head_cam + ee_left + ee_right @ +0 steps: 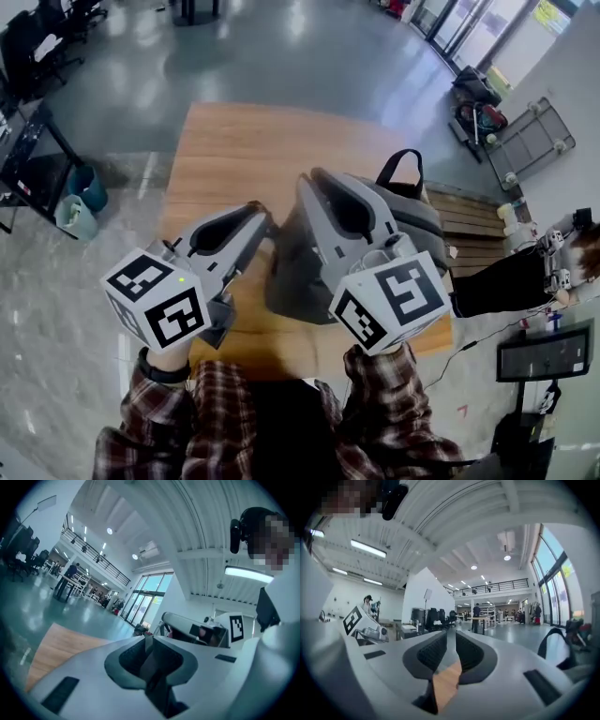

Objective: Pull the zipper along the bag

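The bag [298,267] sits on the wooden table [234,141], grey, a little right of the middle, with its black handle [401,169] standing up at the far right. Both my grippers hang above its near side and neither touches it. My left gripper [261,214] has its fingers barely parted, just a slit, with nothing in them. My right gripper [323,183] has a narrow gap; I see bare tabletop through it and nothing held. I cannot make out the zipper or its pull from here, since the right gripper covers much of the bag's top.

I judge the pull is not yet started. To do it well I should first find the pull tab, then pinch fabric near the zipper's end with the left to hold the bag. The right should take the tab squarely and draw along the track, not upward, or the soft bag will lift and bunch.
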